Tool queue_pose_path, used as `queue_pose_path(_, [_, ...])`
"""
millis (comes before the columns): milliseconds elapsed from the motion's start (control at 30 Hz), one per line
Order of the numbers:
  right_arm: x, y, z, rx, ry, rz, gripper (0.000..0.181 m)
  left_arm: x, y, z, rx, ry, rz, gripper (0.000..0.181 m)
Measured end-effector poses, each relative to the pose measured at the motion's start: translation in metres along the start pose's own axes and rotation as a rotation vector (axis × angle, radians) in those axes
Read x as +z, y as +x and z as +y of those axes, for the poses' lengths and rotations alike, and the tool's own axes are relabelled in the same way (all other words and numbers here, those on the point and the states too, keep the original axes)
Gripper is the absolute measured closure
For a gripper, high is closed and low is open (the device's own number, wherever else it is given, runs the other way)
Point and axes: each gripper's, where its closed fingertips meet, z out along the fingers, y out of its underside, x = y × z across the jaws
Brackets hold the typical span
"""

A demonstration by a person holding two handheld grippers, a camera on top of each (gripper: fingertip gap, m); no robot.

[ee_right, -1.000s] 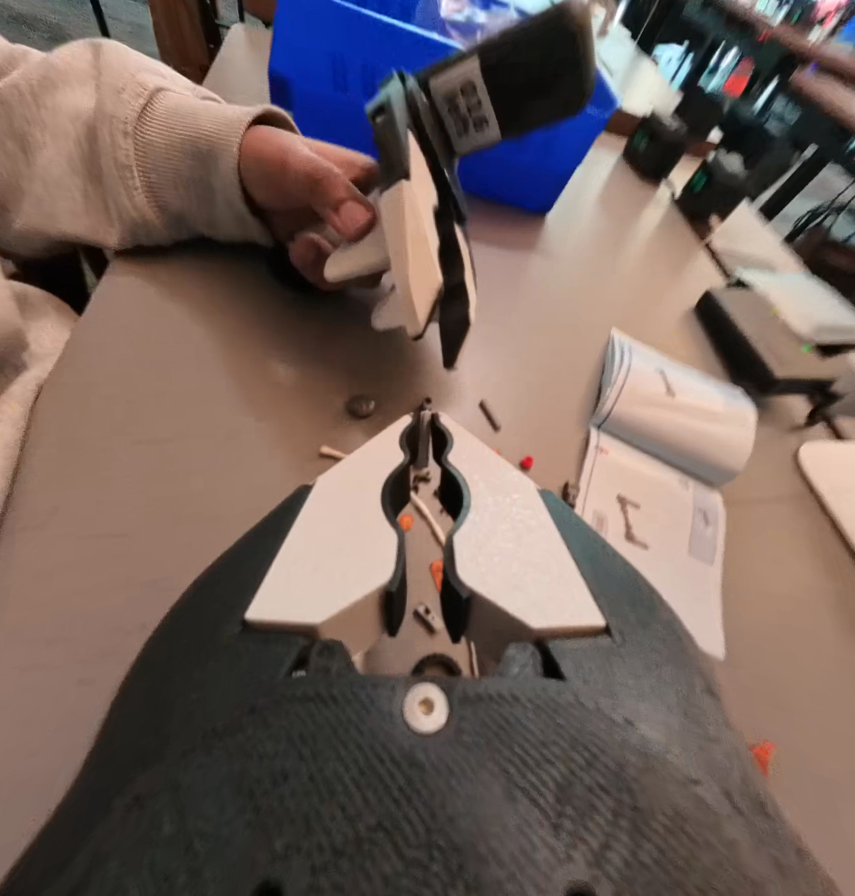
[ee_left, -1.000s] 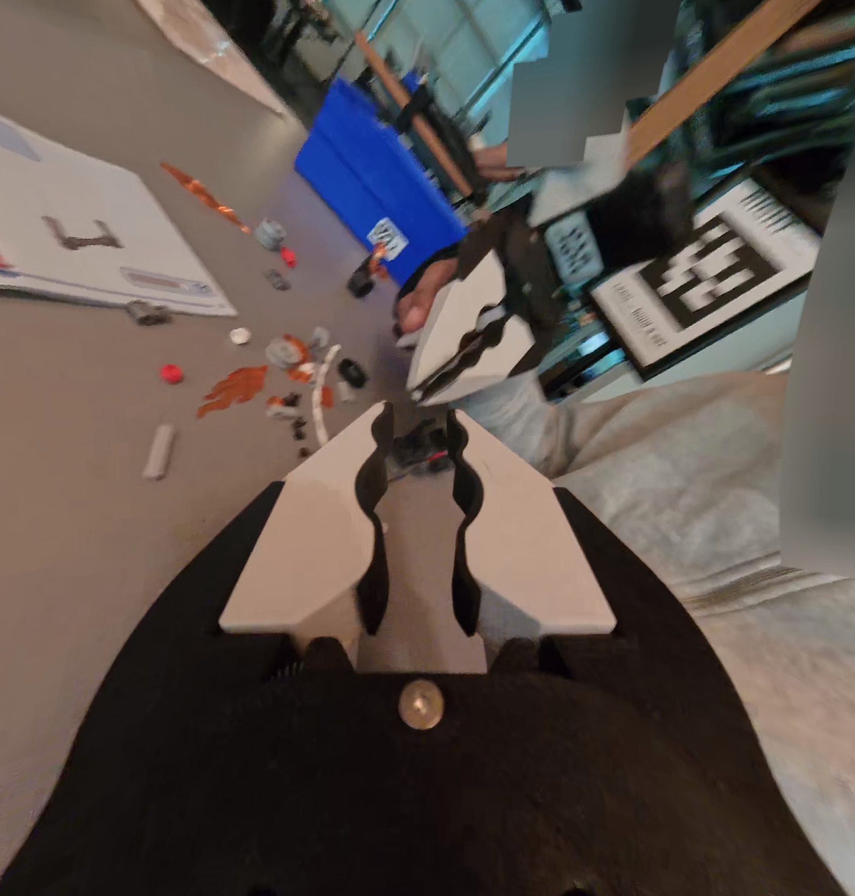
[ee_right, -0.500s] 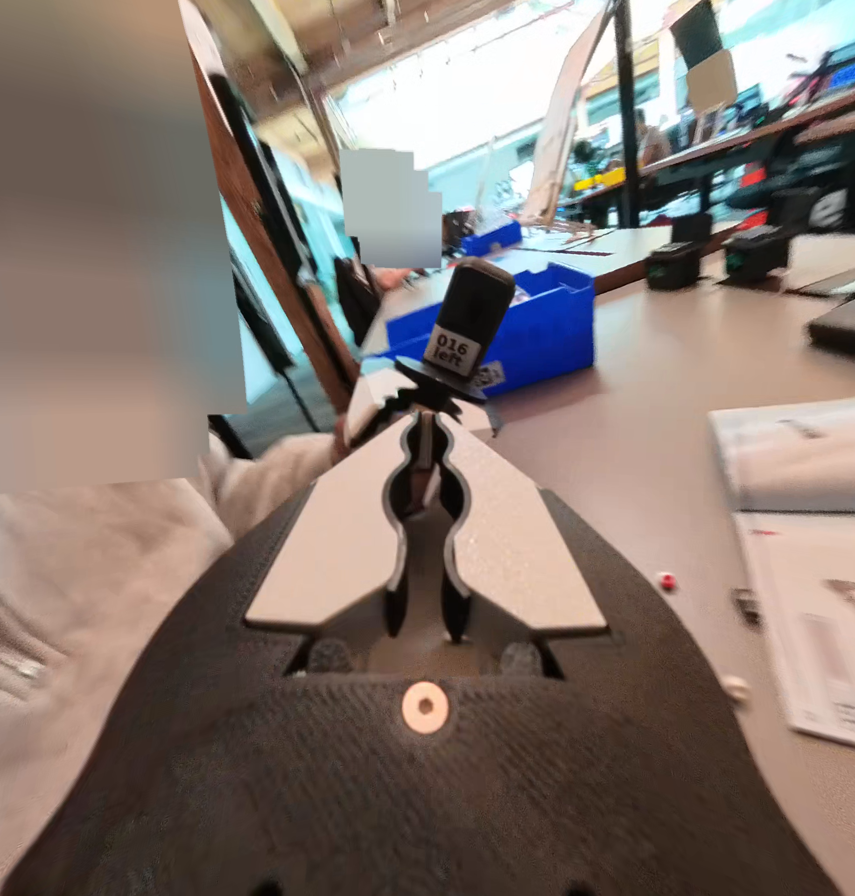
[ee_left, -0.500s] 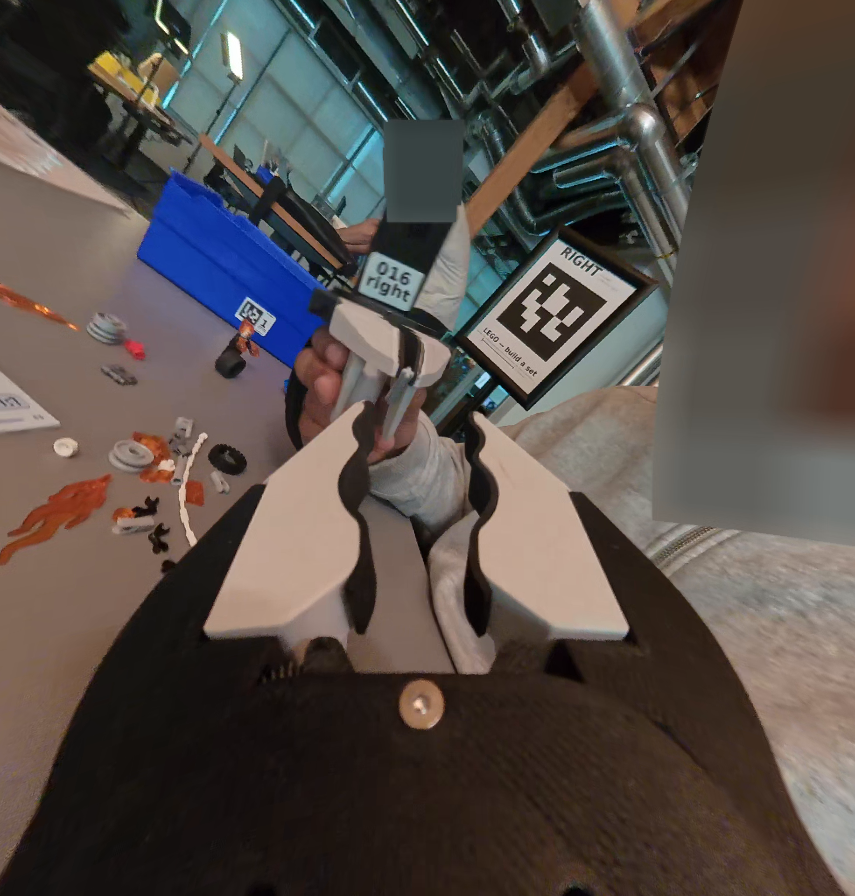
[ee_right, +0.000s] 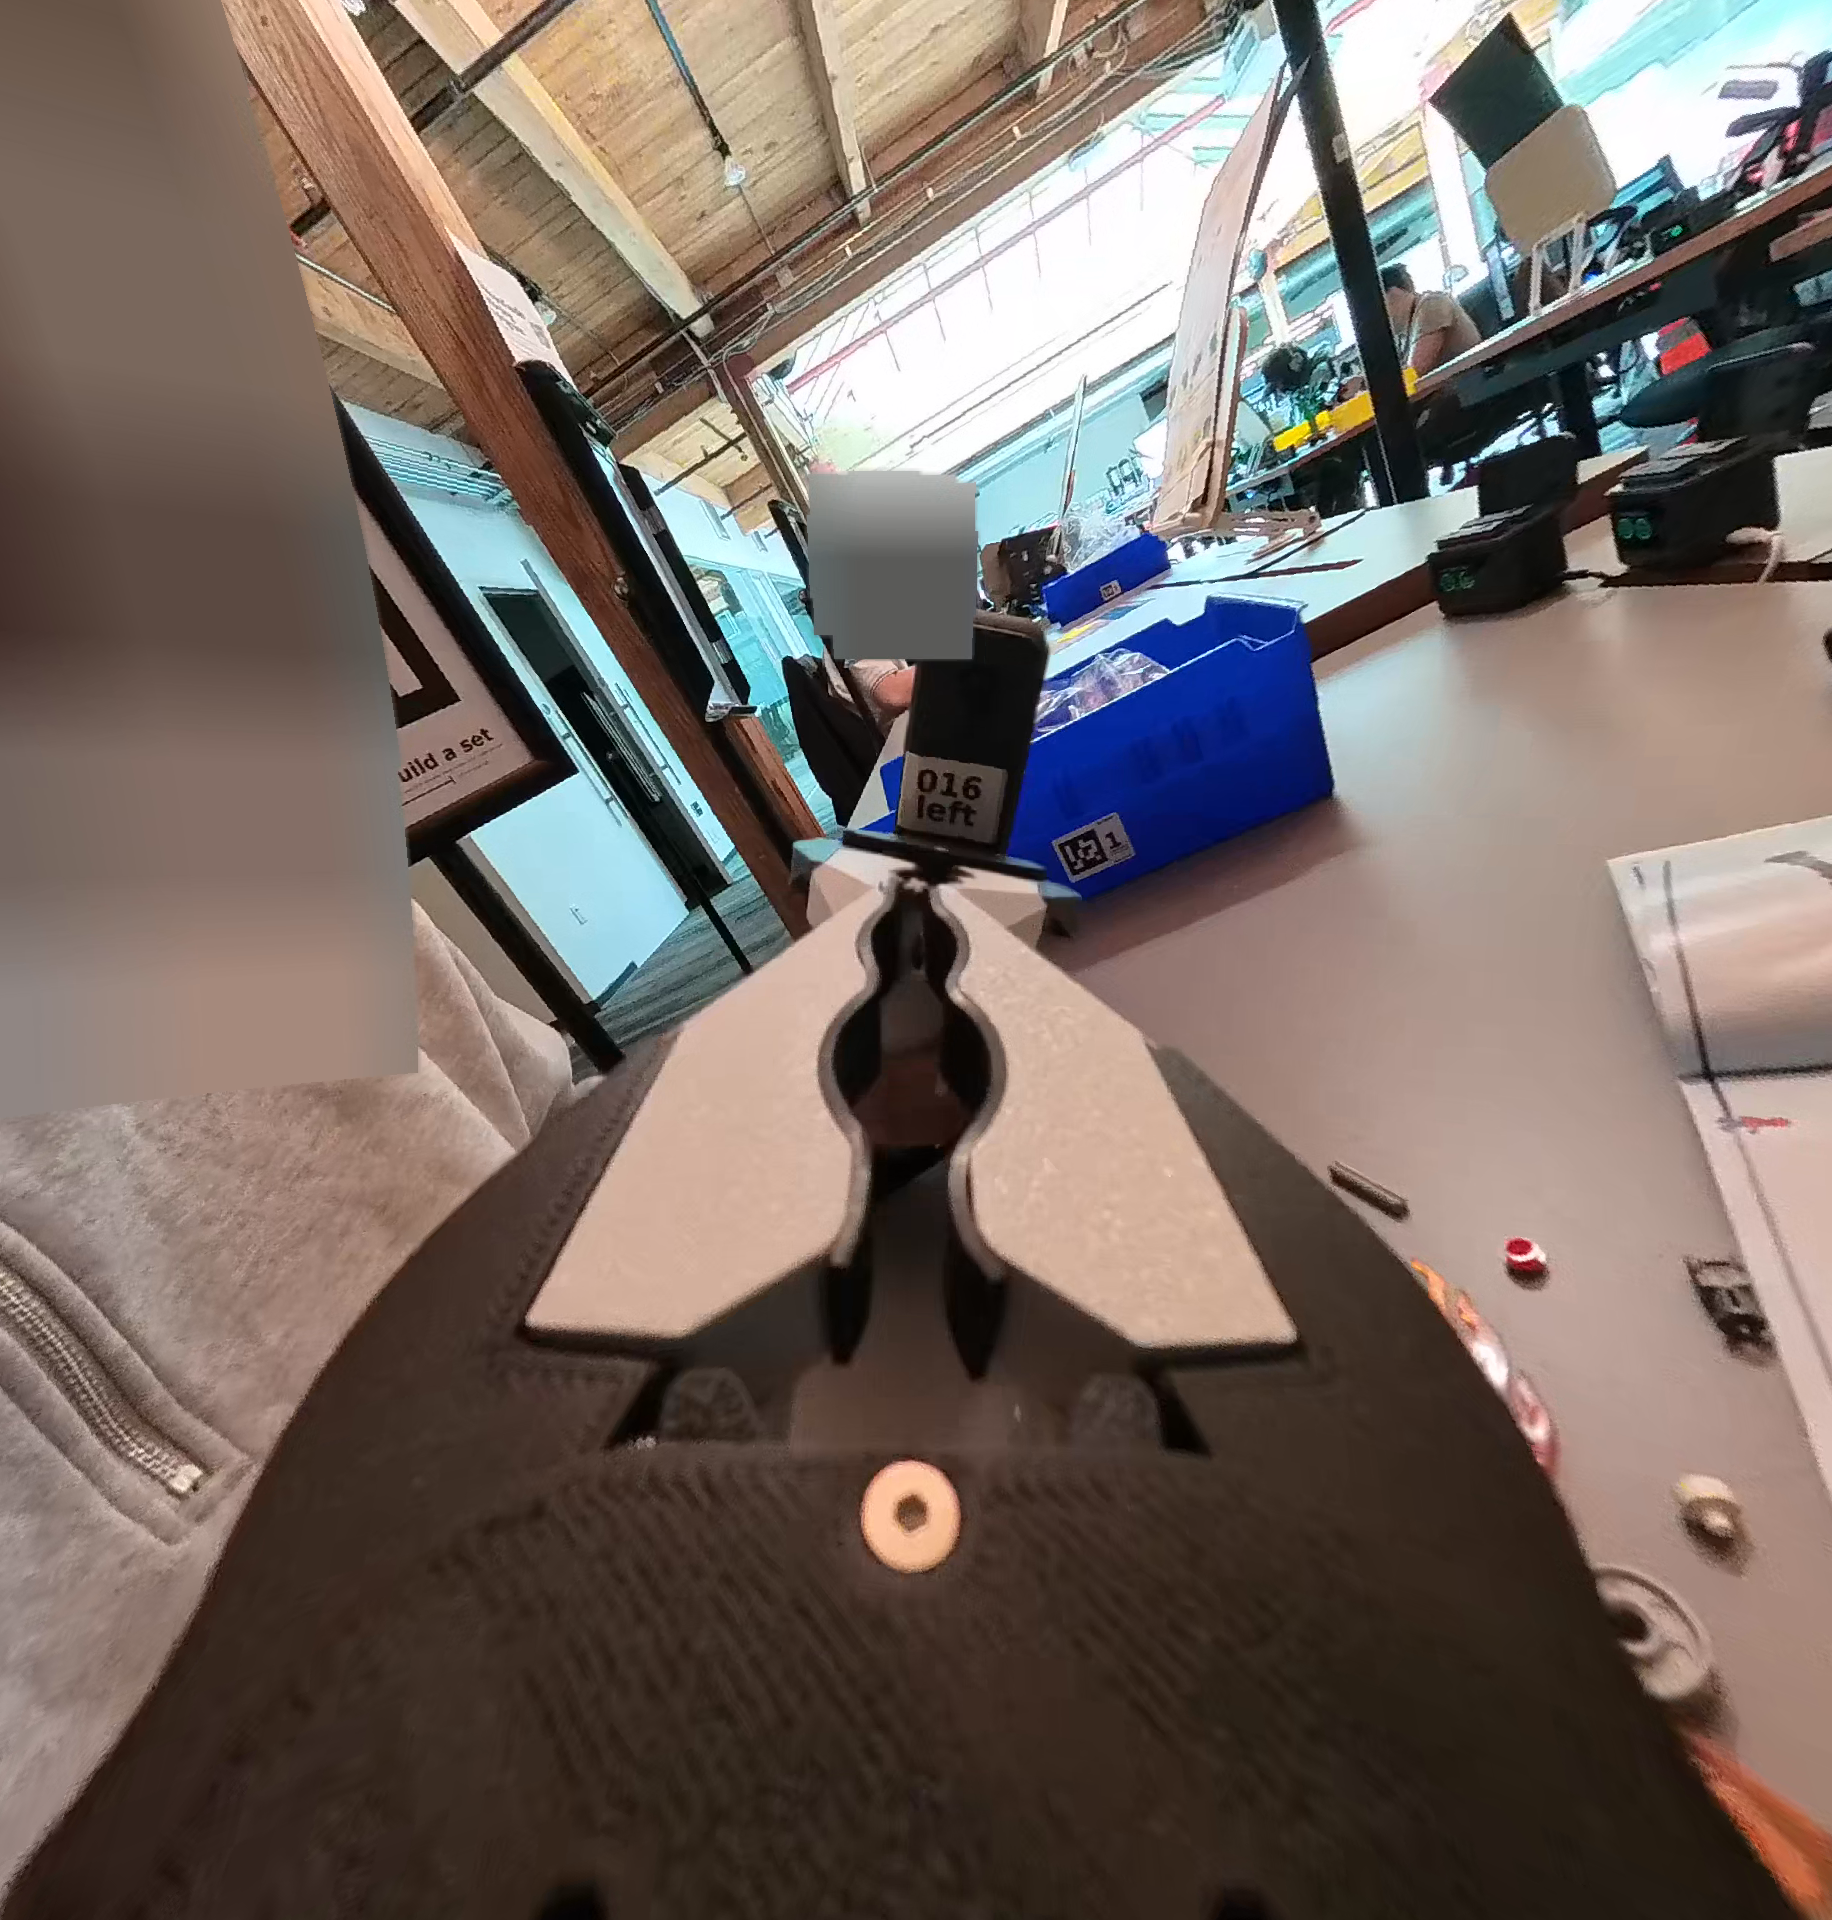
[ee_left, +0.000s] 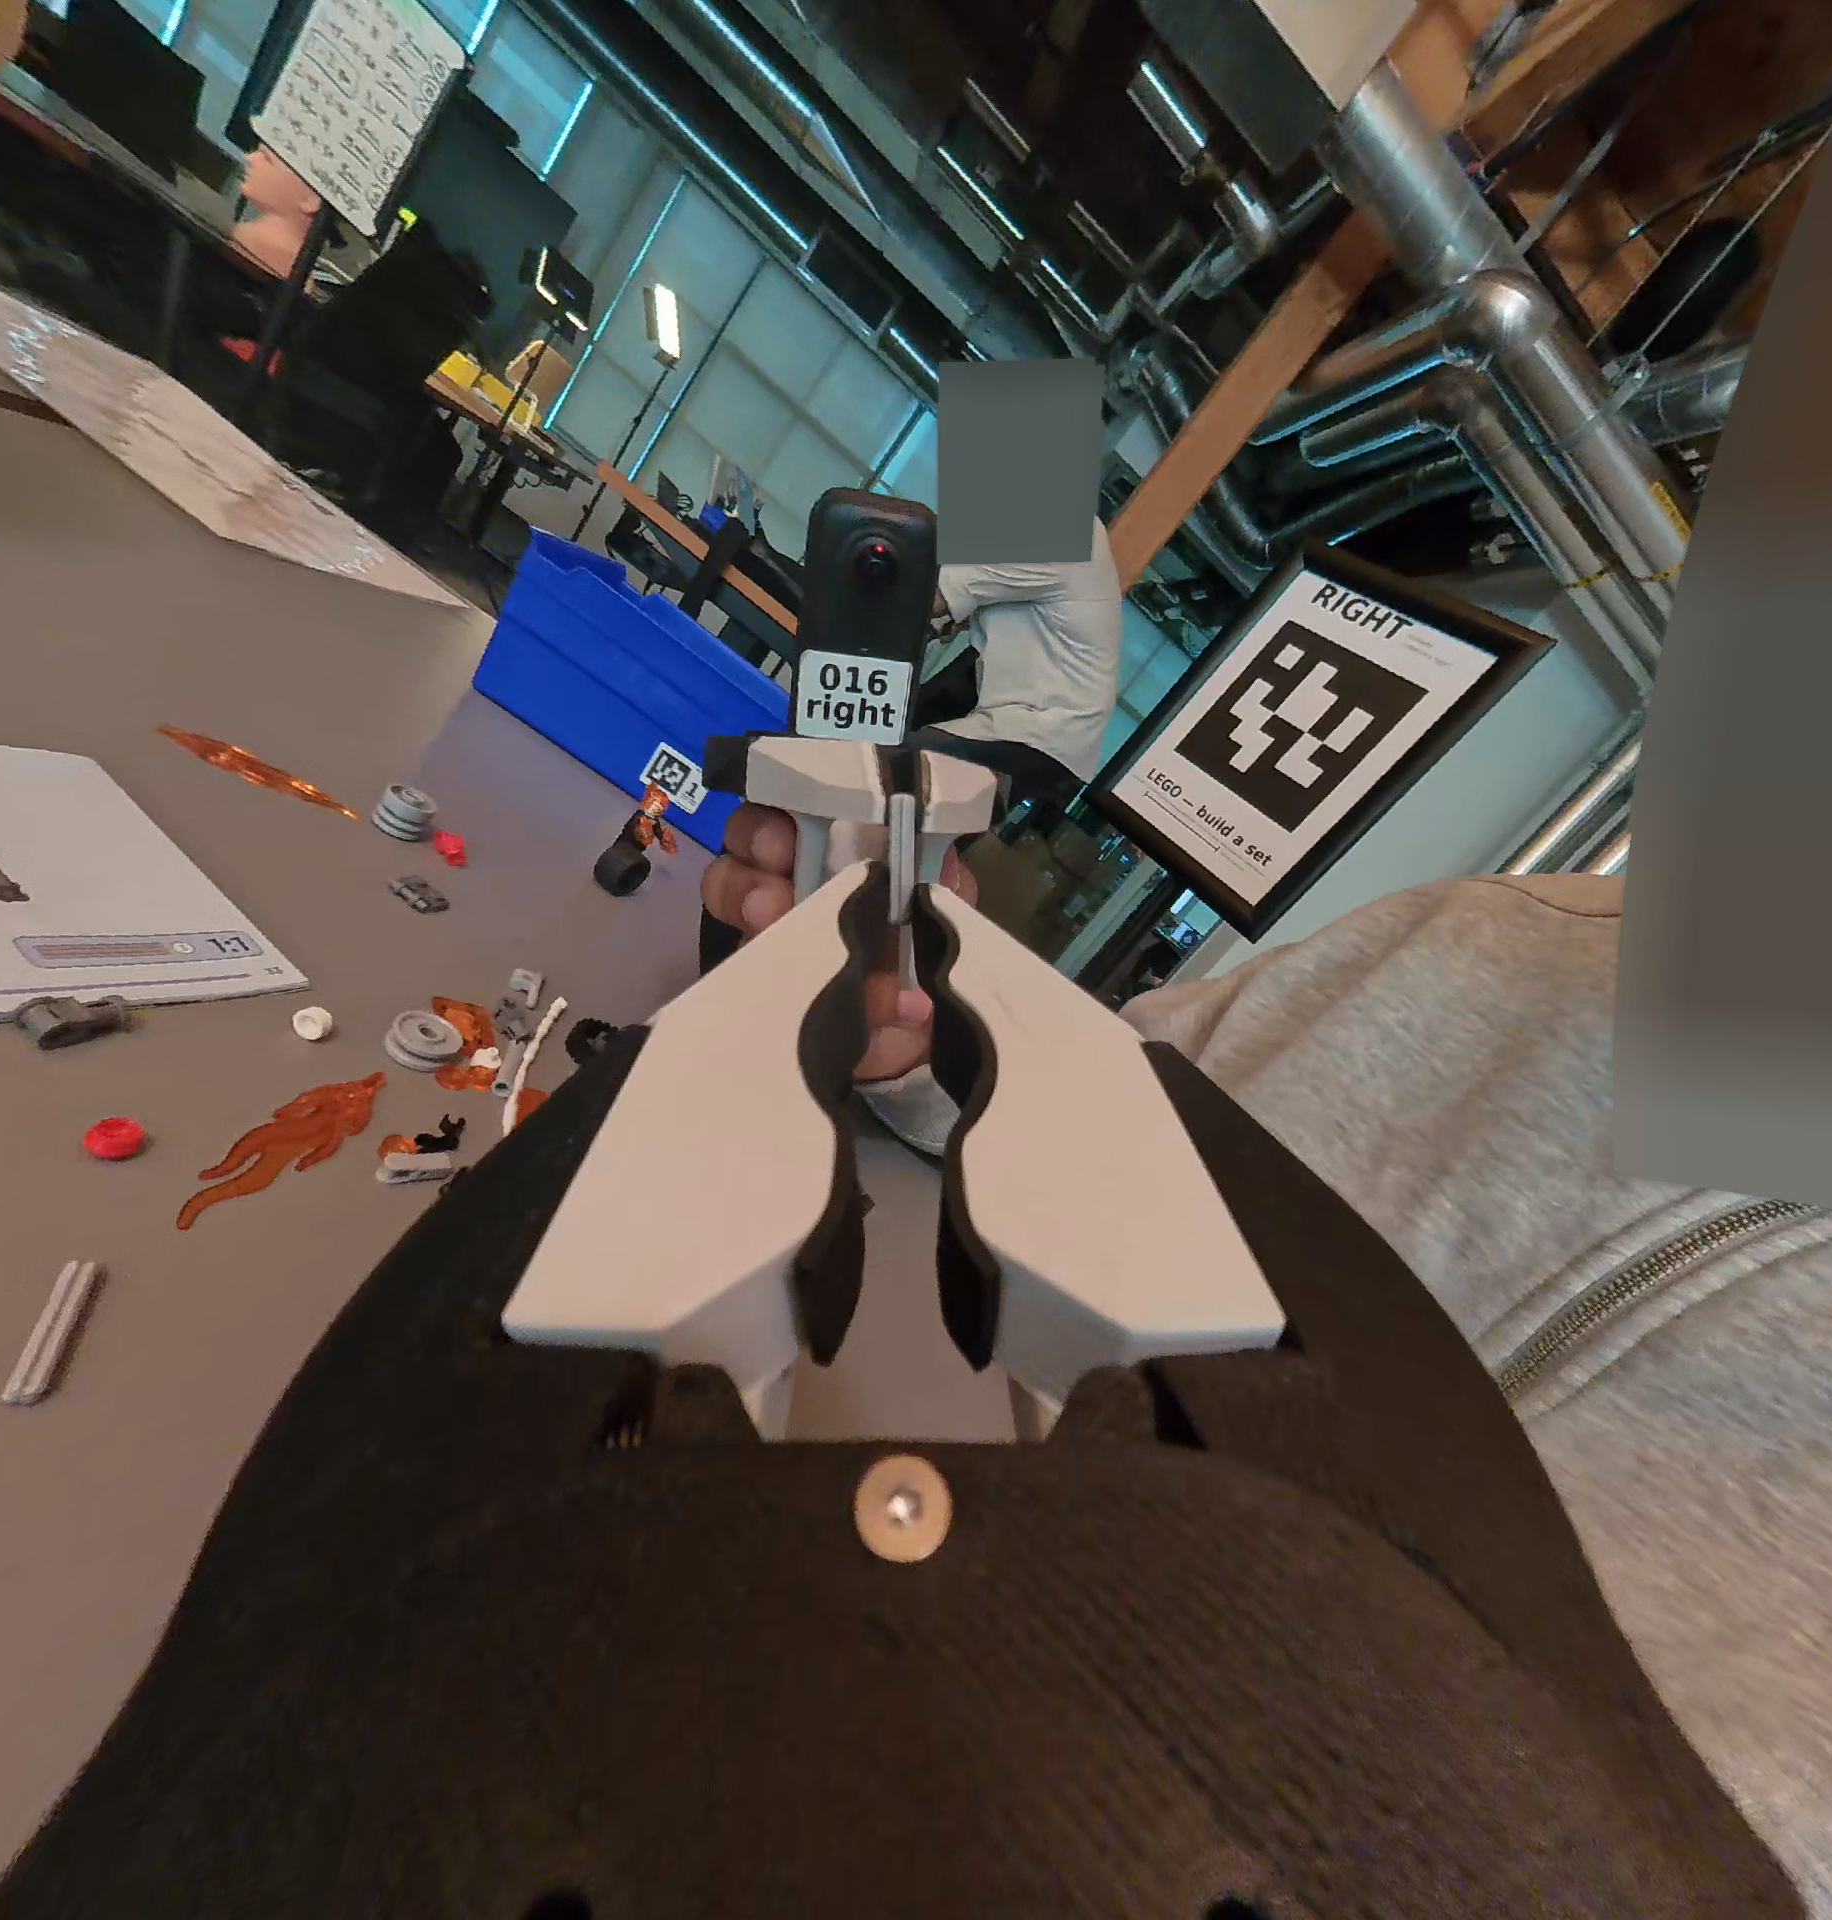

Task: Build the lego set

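Two claws face tip to tip above the bench (ee_left: 268,623), the left claw (ee_left: 896,914) slightly parted, the right claw (ee_right: 912,894) nearly closed on something indistinct, while loose lego pieces (ee_left: 424,1049) lie scattered, mostly unassembled.

light: bright daylight from windows | glare: blown-out skylights | blur: slight at edges | distortion: wide-angle bending

Both grippers (ee_left: 896,904) (ee_right: 912,894) raised, tip-to-tip

Grey zip-up top, black-and-pale-grey grippers

Left gripper (ee_left: 896,904): pale grey wavy-edged jaws on black textured body, silver screw (ee_left: 901,1507) behind; sleeve probably fleece.
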Motion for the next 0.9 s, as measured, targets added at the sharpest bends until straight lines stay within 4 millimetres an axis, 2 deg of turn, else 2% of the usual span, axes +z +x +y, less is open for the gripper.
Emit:
queue_pose_path(167, [-0.003,0.001,0.004,-0.061,-0.042,0.030,0.180,0.000,-0.003,0.004,0.046,-0.029,-0.040,0.179])
queue_pose_path(367, [-0.007,0.005,0.008,-0.146,-0.106,0.070,0.168,0.002,-0.005,0.010,0.068,-0.072,-0.058,0.179])
queue_pose_path(467, [-0.007,0.002,0.012,-0.137,-0.125,0.048,0.178,0.002,-0.005,0.011,0.074,-0.083,-0.065,0.179])
queue_pose_path(633, [-0.007,0.001,0.016,-0.174,-0.159,0.050,0.181,0.003,-0.008,0.015,0.088,-0.106,-0.091,0.179])
queue_pose_path(700, [-0.008,0.007,0.017,-0.219,-0.185,0.093,0.180,0.000,-0.015,0.014,0.101,-0.115,-0.137,0.177])
queue_pose_path(800, [-0.015,0.026,0.026,-0.297,-0.277,0.225,0.180,-0.015,-0.034,0.008,0.166,-0.125,-0.289,0.153])
queue_pose_path(900, [-0.022,0.050,0.044,-0.349,-0.422,0.365,0.180,-0.036,-0.055,0.012,0.266,-0.239,-0.470,0.152])
